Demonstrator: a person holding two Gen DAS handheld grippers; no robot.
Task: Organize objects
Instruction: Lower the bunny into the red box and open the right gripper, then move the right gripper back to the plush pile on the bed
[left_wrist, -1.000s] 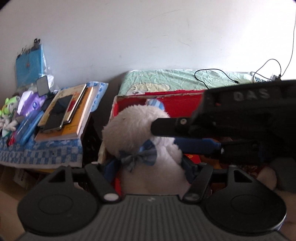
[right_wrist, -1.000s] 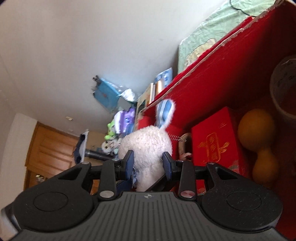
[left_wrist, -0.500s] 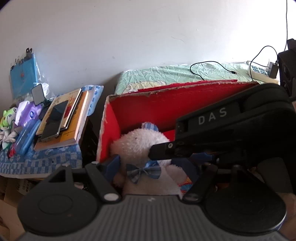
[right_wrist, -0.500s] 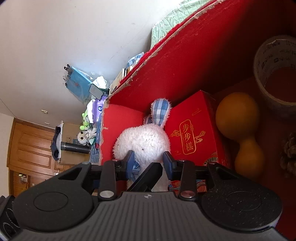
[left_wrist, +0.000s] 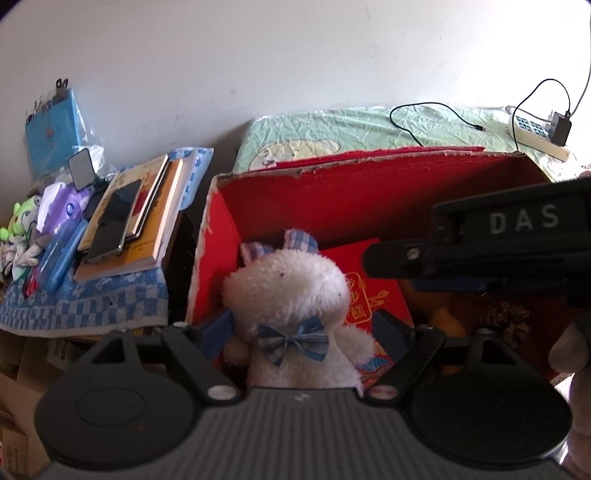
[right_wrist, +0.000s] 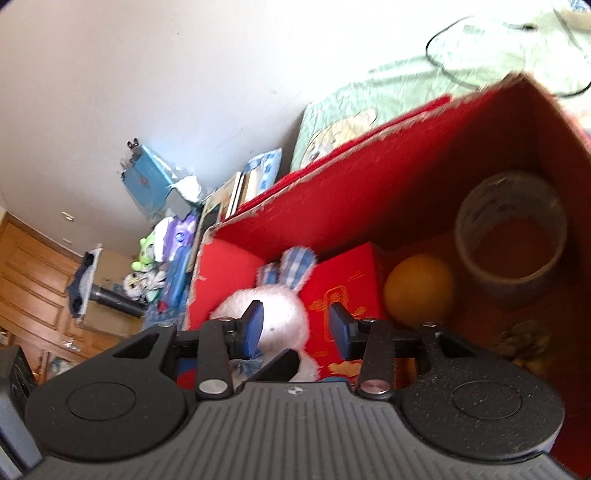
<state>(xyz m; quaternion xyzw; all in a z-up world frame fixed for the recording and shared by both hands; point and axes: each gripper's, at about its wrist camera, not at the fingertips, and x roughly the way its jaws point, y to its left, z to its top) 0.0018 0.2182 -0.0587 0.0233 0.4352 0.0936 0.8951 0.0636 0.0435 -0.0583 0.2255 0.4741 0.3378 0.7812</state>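
**Left wrist view: plush rabbit sits in the red box, both grippers spread**

Left wrist camera looks over the left gripper (left_wrist: 301, 328), whose blue-padded fingers stand wide apart on either side of the white fluffy plush rabbit with a blue checked bow tie (left_wrist: 291, 295); whether the pads touch its fur cannot be told. The rabbit sits upright in the near left corner of the open red cardboard box (left_wrist: 369, 192), its checked ears toward the back wall. Just beside it on its right lies a red gift carton with gold characters (left_wrist: 373, 284). The right gripper's black body crosses the box from the right, above the carton.

In the right wrist view, the right gripper (right_wrist: 295, 326) is also spread wide, its fingers above the rabbit's head and holding nothing. Farther inside the box are a yellow-orange gourd (right_wrist: 419, 291), a brown pine cone (right_wrist: 522, 336) and, at the back, a roll of clear packing tape (right_wrist: 511, 229).

Left of the box, books and a dark phone (left_wrist: 118, 218) are stacked on a blue checked cloth (left_wrist: 85, 310). Behind lies a green patterned bedcover (left_wrist: 351, 129) with a black cable.
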